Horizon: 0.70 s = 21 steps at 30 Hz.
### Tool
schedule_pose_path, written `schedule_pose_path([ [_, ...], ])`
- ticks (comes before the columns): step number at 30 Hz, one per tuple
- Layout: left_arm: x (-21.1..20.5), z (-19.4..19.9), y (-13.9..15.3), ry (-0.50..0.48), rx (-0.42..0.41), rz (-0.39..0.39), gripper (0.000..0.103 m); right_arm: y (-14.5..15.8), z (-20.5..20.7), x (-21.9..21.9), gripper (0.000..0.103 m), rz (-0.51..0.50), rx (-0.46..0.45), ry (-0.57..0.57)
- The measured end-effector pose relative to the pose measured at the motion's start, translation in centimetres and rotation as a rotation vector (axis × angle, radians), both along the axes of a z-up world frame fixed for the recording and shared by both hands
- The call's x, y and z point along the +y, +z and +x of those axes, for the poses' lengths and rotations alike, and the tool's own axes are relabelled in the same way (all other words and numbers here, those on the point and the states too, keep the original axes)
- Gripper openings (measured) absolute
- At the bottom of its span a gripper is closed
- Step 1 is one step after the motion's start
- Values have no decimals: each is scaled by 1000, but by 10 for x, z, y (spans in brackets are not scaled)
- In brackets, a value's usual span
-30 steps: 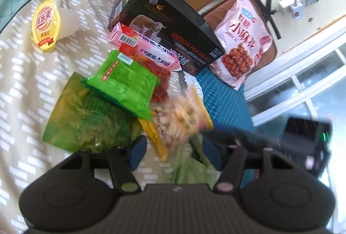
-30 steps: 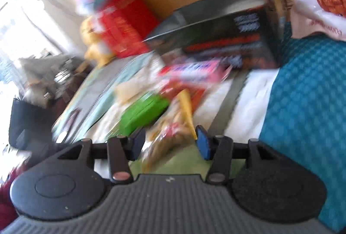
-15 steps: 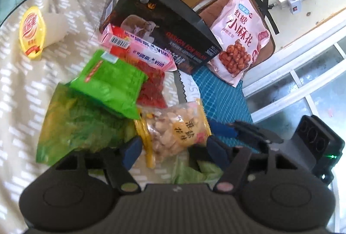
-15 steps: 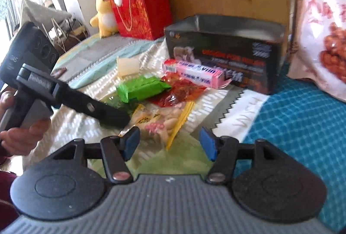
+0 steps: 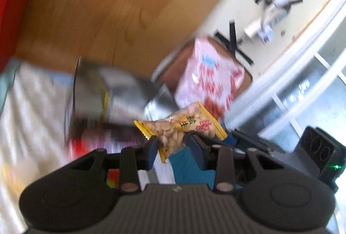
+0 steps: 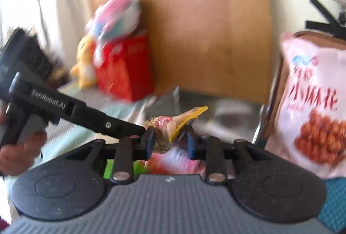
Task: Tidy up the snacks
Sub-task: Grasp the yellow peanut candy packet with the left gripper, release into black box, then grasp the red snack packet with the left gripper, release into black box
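A yellow-edged peanut packet is held up in the air between both grippers. My left gripper is shut on its lower end. My right gripper is shut on the same packet from the other side, and the left gripper's finger reaches in from the left in that view. Behind the packet stands the open dark box with a silvery inside. Both views are blurred by motion.
A large pink snack bag leans at the right of the box. A red gift bag with plush toys stands at the back left. A wooden board rises behind. Blurred snack packs lie on the bedcover.
The peanut packet has been lifted off the bedcover. Both grippers have closed on it and risen toward the box, so the views now look higher.
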State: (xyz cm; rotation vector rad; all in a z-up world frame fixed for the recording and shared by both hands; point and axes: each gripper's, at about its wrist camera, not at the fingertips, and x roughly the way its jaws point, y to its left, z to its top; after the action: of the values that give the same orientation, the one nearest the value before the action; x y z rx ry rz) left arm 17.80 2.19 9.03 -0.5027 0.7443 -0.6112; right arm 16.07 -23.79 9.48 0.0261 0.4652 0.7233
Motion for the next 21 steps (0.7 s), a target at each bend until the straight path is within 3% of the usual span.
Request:
schedule_pose_path([
  [3, 1, 34, -1, 34, -5, 7, 33, -3, 35, 3, 32, 46, 7, -64],
  [8, -1, 64, -25, 73, 31, 52, 38, -31, 68, 21, 36, 13, 69, -125],
  [9, 1, 65, -29, 77, 41, 57, 40, -35, 68, 23, 43, 2, 71, -142],
  [11, 10, 60, -34, 77, 45, 34, 47, -40, 66, 24, 55, -21, 60, -177],
  [14, 32, 40, -34, 88, 16, 5, 49, -35, 52, 17, 56, -25, 27, -214],
  [17, 57, 10, -40, 82, -12, 16, 51, -33, 30, 1, 55, 37, 29, -192],
  [19, 64, -6, -50, 89, 12, 48, 51, -38, 21, -4, 55, 85, 92, -130],
  [21, 67, -18, -63, 88, 33, 70, 51, -50, 16, -6, 46, 106, 188, -92],
])
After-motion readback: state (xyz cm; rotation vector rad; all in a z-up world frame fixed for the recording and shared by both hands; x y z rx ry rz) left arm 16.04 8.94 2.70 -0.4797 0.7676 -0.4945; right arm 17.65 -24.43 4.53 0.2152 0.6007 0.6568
